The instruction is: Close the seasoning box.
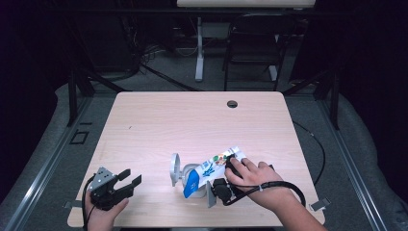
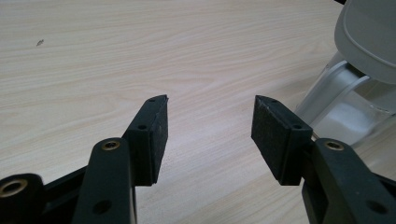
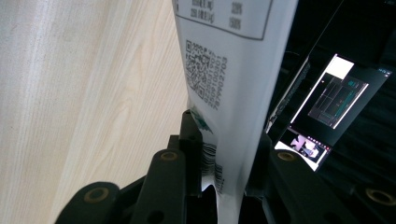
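Black jaws — crinkled printed pouch (image 3: pixel 233 93)

Left gripper (image 2: pixel 208 128) w/ black jaws apart, nothing btwn them, light wood table (image 2: pixel 140 51) below, small dark speck (image 2: pixel 40 43) upper left, grey-white plastic container (image 2: pixel 359 70) at right edge

Pouch (image 1: pixel 211 171): white with a blue lower end and small multicoloured print; its back (image 3: pixel 233 70) carries black text and a QR code. Table (image 1: pixel 192 120): pale wood grain. Container (image 1: pixel 180 172): light grey. Gripper jaws: black.
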Motion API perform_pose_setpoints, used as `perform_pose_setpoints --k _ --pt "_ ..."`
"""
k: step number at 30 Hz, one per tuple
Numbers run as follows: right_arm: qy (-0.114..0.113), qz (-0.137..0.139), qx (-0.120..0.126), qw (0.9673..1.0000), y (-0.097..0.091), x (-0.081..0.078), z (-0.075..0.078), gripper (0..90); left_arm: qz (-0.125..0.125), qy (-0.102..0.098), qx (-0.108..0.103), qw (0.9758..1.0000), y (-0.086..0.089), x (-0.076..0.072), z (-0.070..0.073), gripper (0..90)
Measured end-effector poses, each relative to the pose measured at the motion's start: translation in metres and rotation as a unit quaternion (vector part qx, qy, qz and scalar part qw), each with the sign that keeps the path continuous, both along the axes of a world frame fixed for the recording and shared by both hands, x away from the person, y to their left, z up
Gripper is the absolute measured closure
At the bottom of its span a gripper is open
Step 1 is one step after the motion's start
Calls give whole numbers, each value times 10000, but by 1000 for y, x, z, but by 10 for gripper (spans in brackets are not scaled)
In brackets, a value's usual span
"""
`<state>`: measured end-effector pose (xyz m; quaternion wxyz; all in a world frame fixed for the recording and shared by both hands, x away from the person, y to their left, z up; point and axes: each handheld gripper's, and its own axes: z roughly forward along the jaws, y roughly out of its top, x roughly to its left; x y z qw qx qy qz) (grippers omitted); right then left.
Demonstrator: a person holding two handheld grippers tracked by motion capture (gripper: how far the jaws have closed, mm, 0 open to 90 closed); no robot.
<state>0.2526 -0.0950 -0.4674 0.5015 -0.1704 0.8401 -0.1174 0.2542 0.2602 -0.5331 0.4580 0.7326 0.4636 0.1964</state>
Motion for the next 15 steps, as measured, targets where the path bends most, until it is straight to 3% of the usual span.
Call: perform_pose_setpoints --k 15 --pt "1 91 9 10000 0 -1 0 764 22 -11 -20 10000 0 0 0 465"
